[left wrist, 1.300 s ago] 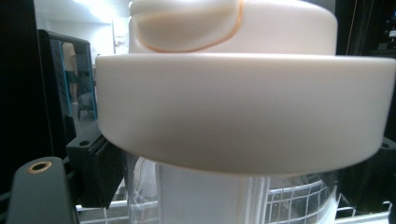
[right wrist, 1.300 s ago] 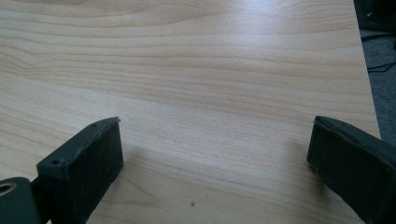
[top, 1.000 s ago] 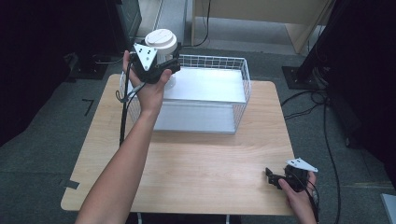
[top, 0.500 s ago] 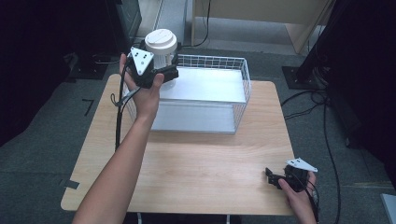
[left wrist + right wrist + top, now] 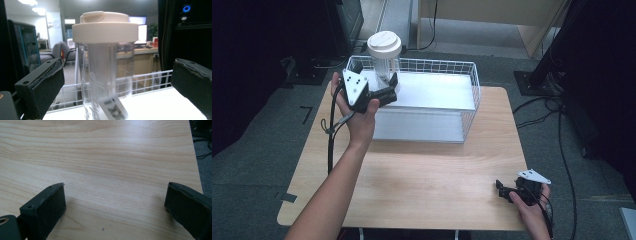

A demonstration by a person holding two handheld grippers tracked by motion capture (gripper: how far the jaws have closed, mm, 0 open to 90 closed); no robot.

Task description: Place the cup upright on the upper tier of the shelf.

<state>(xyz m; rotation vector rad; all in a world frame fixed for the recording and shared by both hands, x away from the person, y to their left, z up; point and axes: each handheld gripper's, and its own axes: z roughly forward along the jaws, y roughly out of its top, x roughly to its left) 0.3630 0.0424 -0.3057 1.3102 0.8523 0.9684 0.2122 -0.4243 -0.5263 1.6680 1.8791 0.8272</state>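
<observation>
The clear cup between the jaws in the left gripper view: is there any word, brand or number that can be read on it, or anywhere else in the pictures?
None can be read.
Clear cup: pale printed letters low on its wall, too blurred and cut off to read.
White lid: no text visible.
Screens far behind the cup: too small and bright to read.
Wire basket, wooden table: no text.
</observation>
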